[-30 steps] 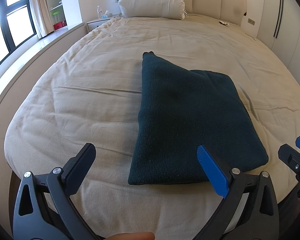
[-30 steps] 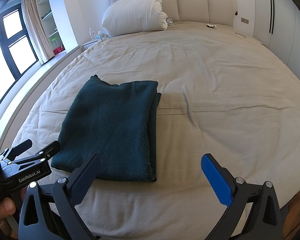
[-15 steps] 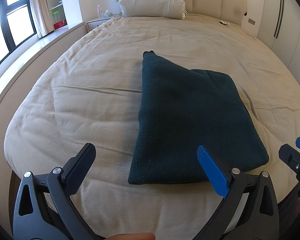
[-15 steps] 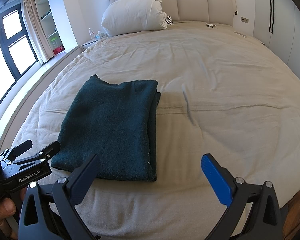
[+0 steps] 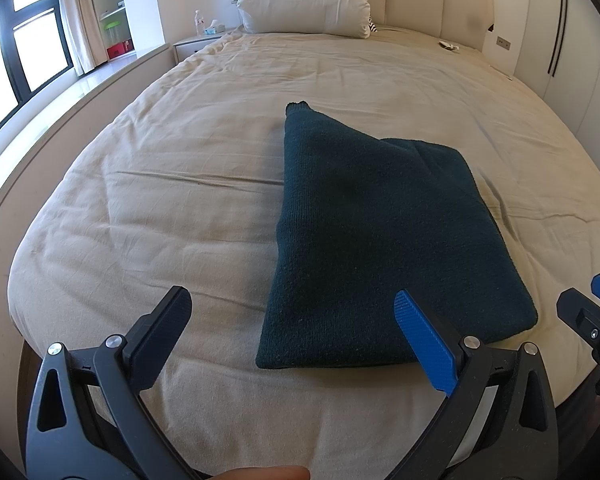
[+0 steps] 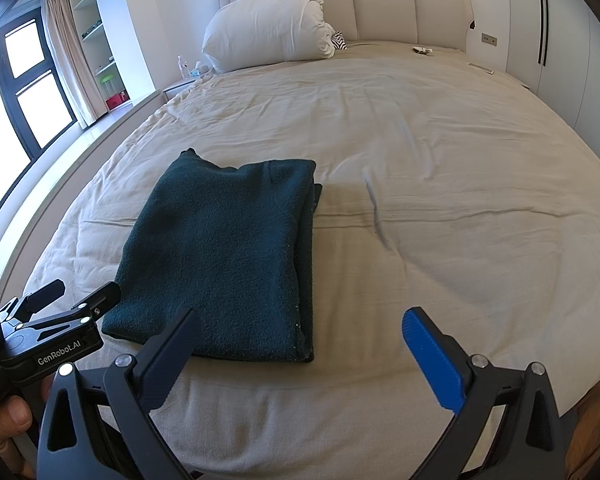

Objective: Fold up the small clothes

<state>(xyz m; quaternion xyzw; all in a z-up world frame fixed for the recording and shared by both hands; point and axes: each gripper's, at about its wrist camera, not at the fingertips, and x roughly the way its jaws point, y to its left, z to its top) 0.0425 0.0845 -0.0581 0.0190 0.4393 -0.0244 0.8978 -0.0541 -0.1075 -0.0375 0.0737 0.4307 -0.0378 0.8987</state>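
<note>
A beige bed [image 6: 440, 200] fills the view. A white pillow [image 6: 268, 26] leans against the headboard [image 6: 380, 4]. A bottle [image 6: 183, 66] stands on the nightstand [image 5: 192, 42]; window [image 6: 24, 92] at left.

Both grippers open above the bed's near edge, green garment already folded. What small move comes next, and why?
Probably one more fold: bring the left gripper and right gripper down onto the garment's near edge. Both are open and empty, and it lies flat as a long rectangle.
</note>
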